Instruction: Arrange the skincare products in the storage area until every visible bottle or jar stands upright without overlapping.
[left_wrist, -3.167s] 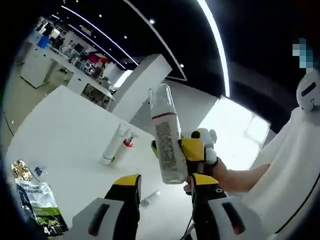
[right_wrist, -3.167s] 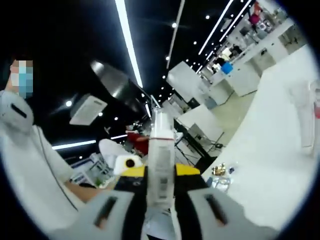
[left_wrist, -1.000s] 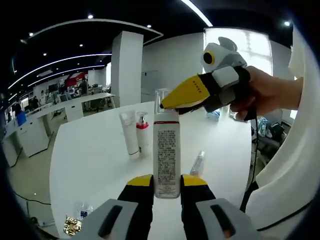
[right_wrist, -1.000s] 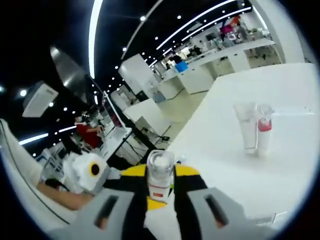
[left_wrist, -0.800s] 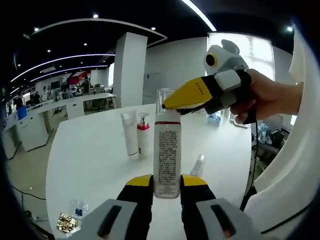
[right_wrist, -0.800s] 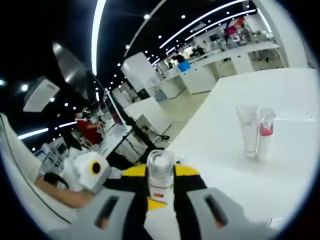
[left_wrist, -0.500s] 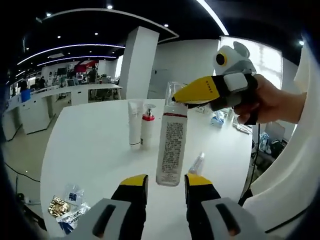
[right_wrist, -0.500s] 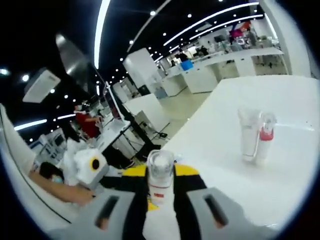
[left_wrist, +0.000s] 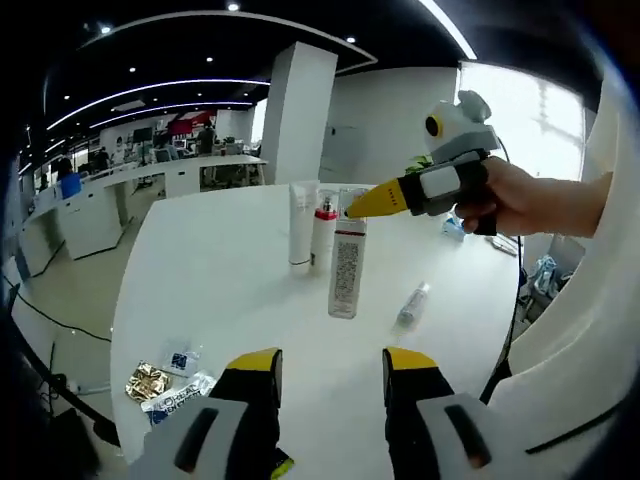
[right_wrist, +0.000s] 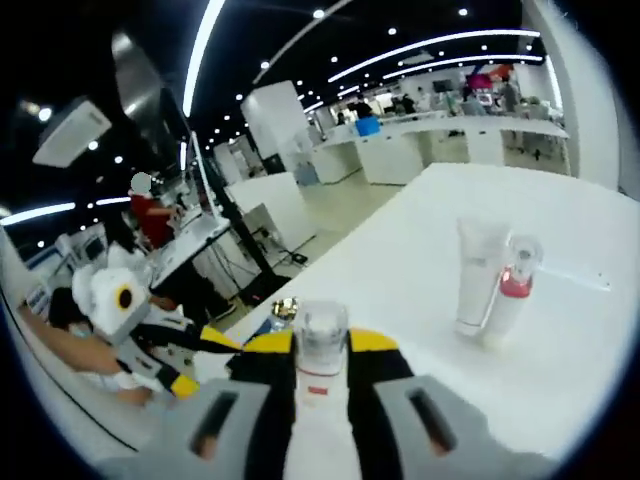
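Note:
A tall white bottle (left_wrist: 345, 268) with a clear cap and a red band is upright, its base at the white table (left_wrist: 220, 270), close to a white tube (left_wrist: 300, 224) and a red-collared pump bottle (left_wrist: 322, 235) that both stand upright. My right gripper (left_wrist: 362, 207) is shut on the bottle's cap. In the right gripper view the cap (right_wrist: 320, 335) sits between that gripper's (right_wrist: 320, 348) yellow jaws, with the tube (right_wrist: 477, 273) and pump bottle (right_wrist: 508, 290) beyond. My left gripper (left_wrist: 332, 372) is open and holds nothing, well back from the bottle. A small tube (left_wrist: 412, 302) lies flat nearby.
Several foil sachets (left_wrist: 165, 385) lie near the table's edge on the left. A person's hand (left_wrist: 530, 205) holds the right gripper, with a white sleeve at the right. The left gripper (right_wrist: 195, 362) enters the right gripper view from the left. Office desks stand behind.
My left gripper has let go of the tall bottle, opened and drawn back. The right gripper, still holding the cap, has brought the bottle down to the table beside the tube and pump bottle.

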